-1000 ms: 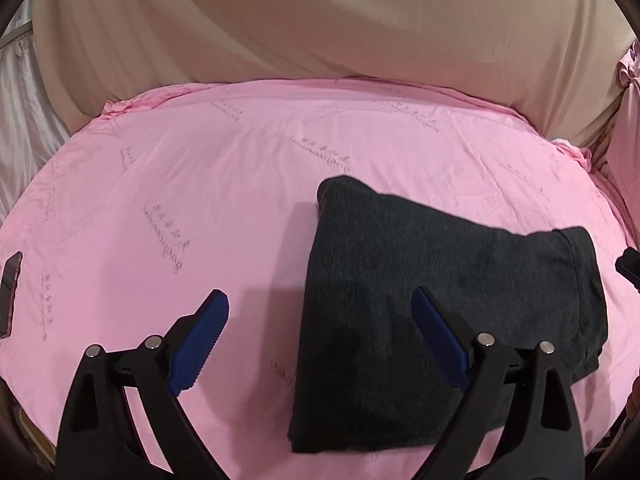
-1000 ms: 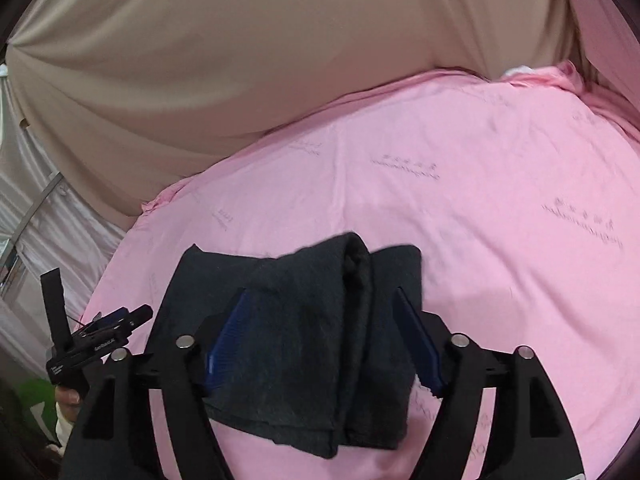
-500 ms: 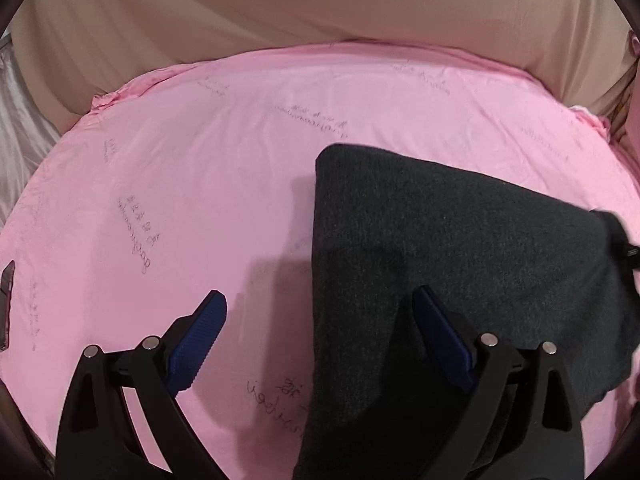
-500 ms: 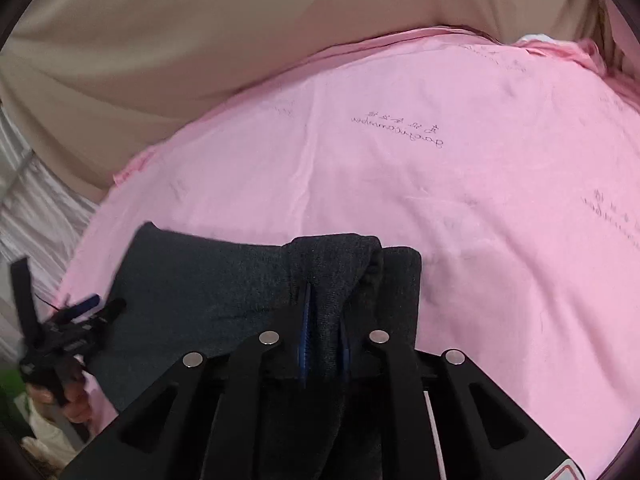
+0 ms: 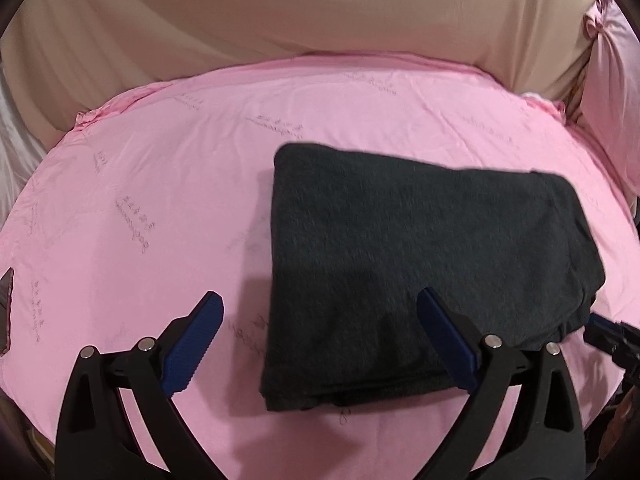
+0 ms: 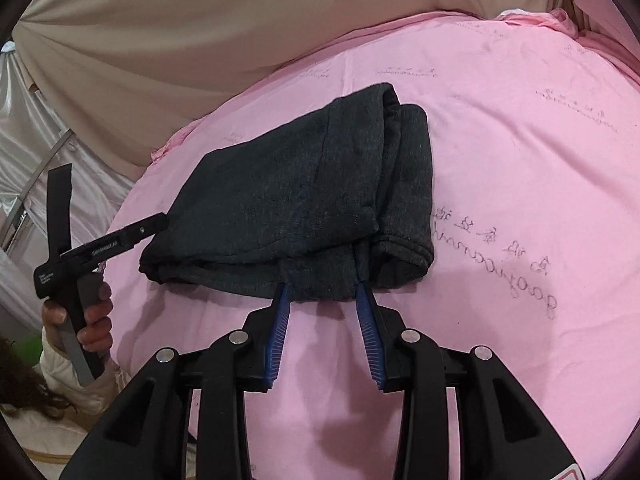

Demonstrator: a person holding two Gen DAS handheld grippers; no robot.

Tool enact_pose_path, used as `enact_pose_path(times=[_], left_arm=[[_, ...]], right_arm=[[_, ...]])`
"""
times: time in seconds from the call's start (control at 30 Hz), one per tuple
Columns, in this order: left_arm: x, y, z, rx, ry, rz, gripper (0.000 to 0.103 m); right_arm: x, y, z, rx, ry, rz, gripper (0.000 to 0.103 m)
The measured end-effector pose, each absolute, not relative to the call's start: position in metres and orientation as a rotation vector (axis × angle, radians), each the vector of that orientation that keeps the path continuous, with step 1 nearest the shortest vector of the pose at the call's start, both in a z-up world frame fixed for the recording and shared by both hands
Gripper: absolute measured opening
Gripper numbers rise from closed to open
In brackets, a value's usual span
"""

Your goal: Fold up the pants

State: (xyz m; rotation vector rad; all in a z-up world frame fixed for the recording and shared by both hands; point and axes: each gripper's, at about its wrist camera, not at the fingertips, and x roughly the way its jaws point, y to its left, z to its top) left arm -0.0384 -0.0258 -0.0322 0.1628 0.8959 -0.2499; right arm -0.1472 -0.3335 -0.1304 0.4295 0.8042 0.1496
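Note:
The dark grey pants [image 5: 424, 264] lie folded into a thick rectangle on the pink sheet [image 5: 168, 184]. My left gripper [image 5: 320, 312] is open and empty, hovering over the bundle's near left corner; its right finger is above the cloth, its left finger above the sheet. In the right wrist view the pants [image 6: 304, 196] lie just ahead of my right gripper [image 6: 322, 286]. It is open, the jaws a moderate way apart, the blue fingertips [image 6: 285, 292] at the bundle's near edge with a fold of cloth between them. The right gripper's tip also shows in the left wrist view [image 5: 608, 330].
A beige curtain [image 5: 320, 12] hangs behind the bed. A pink pillow [image 5: 612, 92] sits at the far right. The person's hand with the left gripper [image 6: 84, 264] shows at the left in the right wrist view. A dark object [image 5: 6, 312] lies at the sheet's left edge.
My right gripper was shut on the pants' edge half a second ago; now its jaws have opened and it has drawn back. The pants have settled flat. The left gripper stays open.

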Motion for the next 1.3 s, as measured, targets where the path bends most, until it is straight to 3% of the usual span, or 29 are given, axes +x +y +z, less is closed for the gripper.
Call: enact_pose_path(times=[0.07, 0.13, 0.23, 0.37, 0.47, 0.57, 0.6, 0.63, 0.7, 0.77, 0.8, 0.83, 1.07, 1.1, 1.13, 1.17, 1.27, 1.3], left_arm=[[-0.042, -0.028, -0.039, 0.167, 0.909, -0.246, 0.095], [-0.044, -0.027, -0.043, 0.173, 0.91, -0.235, 0.095], [-0.046, -0.028, -0.047, 0.17, 0.917, -0.237, 0.095], [-0.047, -0.035, -0.056, 0.188, 0.914, -0.241, 0.098], [-0.046, -0.036, -0.058, 0.192, 0.915, -0.23, 0.098], [-0.051, -0.033, -0.044, 0.174, 0.907, -0.255, 0.098], [-0.055, -0.034, -0.038, 0.169, 0.894, -0.278, 0.098], [-0.059, -0.036, -0.032, 0.171, 0.881, -0.299, 0.098], [-0.069, -0.044, -0.022, 0.183, 0.853, -0.353, 0.098], [-0.079, -0.06, -0.013, 0.213, 0.822, -0.43, 0.098], [-0.085, -0.073, -0.011, 0.243, 0.808, -0.48, 0.098], [-0.088, -0.084, -0.01, 0.268, 0.801, -0.507, 0.098], [-0.094, -0.188, -0.019, 0.523, 0.652, -0.679, 0.098], [-0.088, -0.197, -0.021, 0.515, 0.657, -0.685, 0.086], [-0.078, -0.2, -0.02, 0.481, 0.689, -0.715, 0.067], [-0.067, -0.202, -0.02, 0.468, 0.738, -0.725, 0.028], [-0.029, -0.191, -0.007, 0.338, 0.85, -0.761, 0.007], [-0.023, -0.187, 0.001, 0.328, 0.843, -0.753, 0.006]], right_arm=[[-0.144, -0.335, -0.128, 0.419, 0.792, 0.131, 0.009], [-0.145, -0.336, -0.105, 0.369, 0.73, 0.11, 0.001], [-0.163, -0.345, -0.074, 0.336, 0.634, 0.074, 0.001], [-0.141, -0.364, -0.136, 0.357, 0.807, 0.023, 0.001], [-0.156, -0.369, -0.121, 0.402, 0.734, -0.001, 0.002], [-0.169, -0.371, -0.092, 0.433, 0.649, 0.047, 0.014], [-0.168, -0.371, -0.088, 0.451, 0.644, 0.085, 0.032], [-0.164, -0.371, -0.087, 0.467, 0.648, 0.114, 0.057], [-0.151, -0.365, -0.091, 0.454, 0.688, 0.147, 0.06], [-0.131, -0.356, -0.099, 0.409, 0.736, 0.154, 0.045], [-0.124, -0.351, -0.1, 0.384, 0.757, 0.13, 0.017], [-0.119, -0.351, -0.095, 0.389, 0.758, 0.138, 0.009], [-0.108, -0.342, -0.03, 0.416, 0.616, 0.324, 0.008], [-0.103, -0.343, -0.029, 0.402, 0.621, 0.303, 0.008], [-0.101, -0.347, -0.03, 0.41, 0.628, 0.321, 0.008], [-0.099, -0.354, -0.034, 0.433, 0.631, 0.334, 0.008], [-0.109, -0.374, -0.046, 0.49, 0.599, 0.308, 0.01], [-0.115, -0.378, -0.05, 0.486, 0.59, 0.286, 0.011]])
